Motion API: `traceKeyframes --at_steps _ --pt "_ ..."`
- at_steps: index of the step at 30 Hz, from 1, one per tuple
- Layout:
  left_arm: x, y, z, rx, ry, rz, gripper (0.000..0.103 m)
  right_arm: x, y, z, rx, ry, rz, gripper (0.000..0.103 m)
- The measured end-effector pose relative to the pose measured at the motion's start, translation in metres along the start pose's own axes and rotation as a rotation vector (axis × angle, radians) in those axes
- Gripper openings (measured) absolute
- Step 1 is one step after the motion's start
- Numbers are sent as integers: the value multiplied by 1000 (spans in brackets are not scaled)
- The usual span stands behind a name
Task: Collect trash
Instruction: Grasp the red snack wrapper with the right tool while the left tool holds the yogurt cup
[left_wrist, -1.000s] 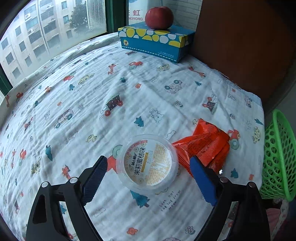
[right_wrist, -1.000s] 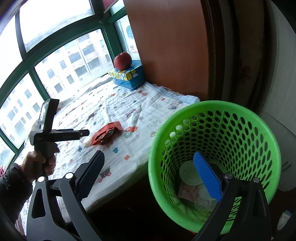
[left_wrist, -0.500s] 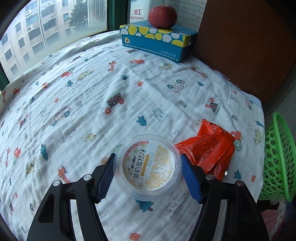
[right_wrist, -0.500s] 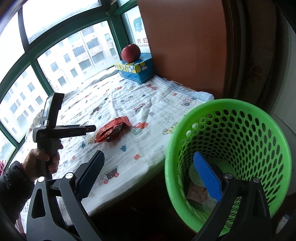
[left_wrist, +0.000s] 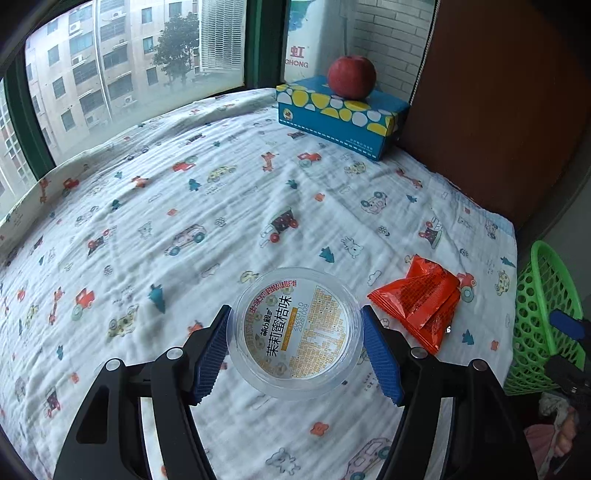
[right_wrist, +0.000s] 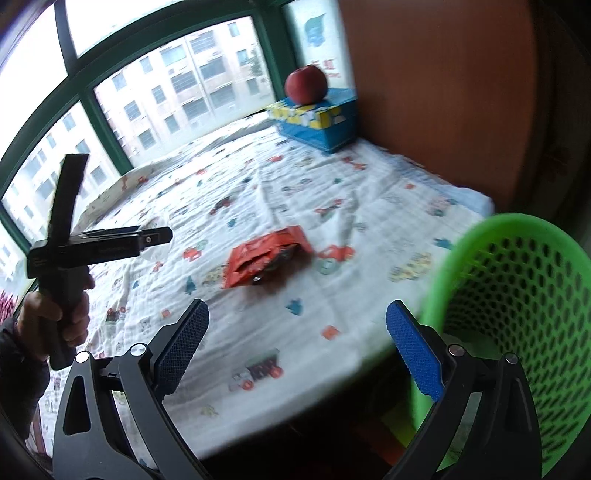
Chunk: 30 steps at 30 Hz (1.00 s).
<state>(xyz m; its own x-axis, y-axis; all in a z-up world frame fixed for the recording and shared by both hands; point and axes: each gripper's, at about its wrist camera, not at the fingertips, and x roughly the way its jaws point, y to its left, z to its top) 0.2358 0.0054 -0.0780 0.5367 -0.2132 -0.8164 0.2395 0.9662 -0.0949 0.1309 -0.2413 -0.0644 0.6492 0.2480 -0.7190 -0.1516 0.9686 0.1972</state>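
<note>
A clear round plastic cup (left_wrist: 299, 343) with a printed lid hangs a little above the patterned cloth (left_wrist: 184, 206), and my left gripper (left_wrist: 294, 321) is shut on it, blue pads pressing both sides. An orange snack wrapper (left_wrist: 421, 302) lies on the cloth just right of the cup. In the right wrist view the wrapper (right_wrist: 266, 258) lies ahead of my right gripper (right_wrist: 297, 314), which is open and empty over the cloth's near edge. The green mesh basket (right_wrist: 517, 295) stands to its right, below the edge. My left gripper's body (right_wrist: 110, 243) shows at far left, held by a hand (right_wrist: 55, 314).
A blue tissue box (left_wrist: 340, 114) with a red apple (left_wrist: 351, 76) on it sits in the far corner by a brown panel (left_wrist: 498, 110). Windows run along the far side. The basket (left_wrist: 543, 306) stands off the cloth's right edge.
My left jaws closed on the cup and raised it off the cloth. My right gripper swung left, from above the basket to the cloth's edge facing the wrapper.
</note>
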Motion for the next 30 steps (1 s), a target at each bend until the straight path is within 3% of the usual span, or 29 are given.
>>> traceKeyframes --at_steps 12,30 --pt "-26 16 -7 -13 -32 2 66 62 29 24 -128 67 26 96" --pt "-24 35 -16 -61 -16 -5 66 129 43 30 -217 180 -28 96"
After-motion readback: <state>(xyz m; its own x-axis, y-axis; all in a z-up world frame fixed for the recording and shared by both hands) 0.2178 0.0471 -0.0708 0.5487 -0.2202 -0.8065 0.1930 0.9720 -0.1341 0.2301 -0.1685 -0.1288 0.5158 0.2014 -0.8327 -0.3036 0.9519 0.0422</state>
